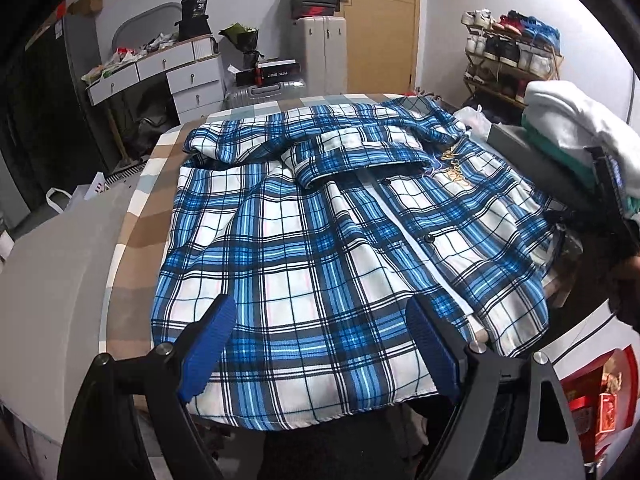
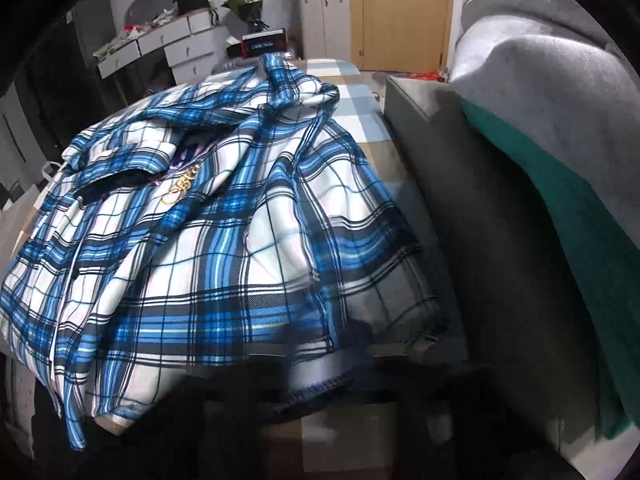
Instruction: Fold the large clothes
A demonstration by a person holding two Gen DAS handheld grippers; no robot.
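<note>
A large blue-and-white plaid shirt (image 1: 320,216) lies front up on a checked table (image 1: 140,216), collar at the far end, both sleeves folded in over the chest. My left gripper (image 1: 320,344) is open above the shirt's near hem, its blue pads apart and holding nothing. In the right wrist view the same shirt (image 2: 208,248) fills the left half, with its right side edge close to the camera and blurred. My right gripper's fingers are not visible in that view. A dark part of the right tool (image 1: 612,184) shows at the shirt's right side in the left wrist view.
A stack of folded clothes, grey over green (image 2: 560,128), sits on a grey box (image 2: 440,168) right of the shirt. Behind the table are white drawers (image 1: 180,76), suitcases (image 1: 320,52), a wooden door (image 1: 376,20) and a shoe rack (image 1: 512,56).
</note>
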